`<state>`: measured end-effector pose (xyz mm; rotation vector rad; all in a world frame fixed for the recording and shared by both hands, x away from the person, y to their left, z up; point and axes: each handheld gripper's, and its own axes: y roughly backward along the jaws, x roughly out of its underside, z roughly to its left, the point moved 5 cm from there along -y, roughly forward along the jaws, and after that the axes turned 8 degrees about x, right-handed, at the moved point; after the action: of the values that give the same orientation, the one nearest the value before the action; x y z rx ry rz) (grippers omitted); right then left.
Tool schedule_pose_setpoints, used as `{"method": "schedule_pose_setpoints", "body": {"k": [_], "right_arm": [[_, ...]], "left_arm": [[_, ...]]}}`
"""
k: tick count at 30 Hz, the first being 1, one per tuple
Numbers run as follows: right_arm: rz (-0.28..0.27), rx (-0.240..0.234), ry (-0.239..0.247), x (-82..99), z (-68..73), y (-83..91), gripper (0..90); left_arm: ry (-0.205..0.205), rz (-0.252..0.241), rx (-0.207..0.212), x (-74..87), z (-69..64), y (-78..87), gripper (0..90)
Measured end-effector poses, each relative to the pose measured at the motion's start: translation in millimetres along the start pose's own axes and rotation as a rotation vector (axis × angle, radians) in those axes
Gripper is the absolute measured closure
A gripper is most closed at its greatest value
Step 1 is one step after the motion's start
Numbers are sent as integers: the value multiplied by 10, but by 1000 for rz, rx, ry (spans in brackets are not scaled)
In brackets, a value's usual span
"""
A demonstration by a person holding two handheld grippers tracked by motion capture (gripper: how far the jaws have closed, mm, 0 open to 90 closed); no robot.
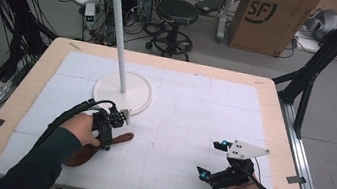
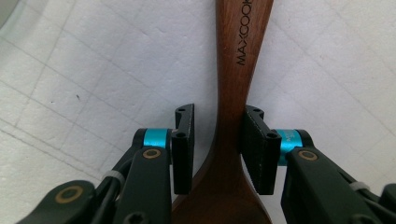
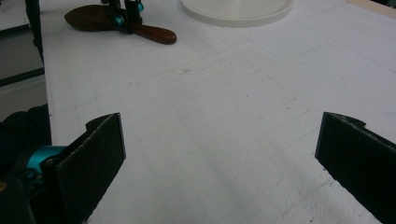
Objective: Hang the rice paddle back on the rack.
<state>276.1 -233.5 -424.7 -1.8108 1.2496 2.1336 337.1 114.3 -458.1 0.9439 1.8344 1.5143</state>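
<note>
A dark brown wooden spoon (image 1: 124,137) lies flat on the white gridded mat (image 1: 182,122) at the front left, its handle pointing right and its bowl toward the table's front edge. My left gripper (image 1: 108,140) reaches down over its neck. In the left gripper view the spoon (image 2: 238,70) runs between the jaws: the right pad (image 2: 256,149) lies against its edge, while a thin gap shows beside the left pad (image 2: 184,149). My right gripper (image 1: 211,159) rests at the front right, wide open with bare mat between its pads (image 3: 105,149).
A white stand, a round base (image 1: 122,93) with a tall pole (image 1: 119,21), stands just behind the left gripper. Beyond the table are a black stool (image 1: 177,12), a cardboard box (image 1: 269,18) and floor cables. The stand's base (image 3: 236,9) and the spoon (image 3: 154,33) also appear in the right gripper view.
</note>
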Motion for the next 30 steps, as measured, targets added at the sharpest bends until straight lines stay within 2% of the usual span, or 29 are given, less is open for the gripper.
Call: {"method": "schedule_pose_setpoints", "body": {"k": [12,20,30], "right_arm": [[5,-1,3,5,1,-6,4],[5,-2,0,9,2,-3,4],[6,2,1,16,-2,-6,4]], "left_arm": [[-4,2,6,-2,-4,-1,758],[-10,-6,-4,1,-8,-4,772],[-43,-17,-18,12,-23,-2,777]]}}
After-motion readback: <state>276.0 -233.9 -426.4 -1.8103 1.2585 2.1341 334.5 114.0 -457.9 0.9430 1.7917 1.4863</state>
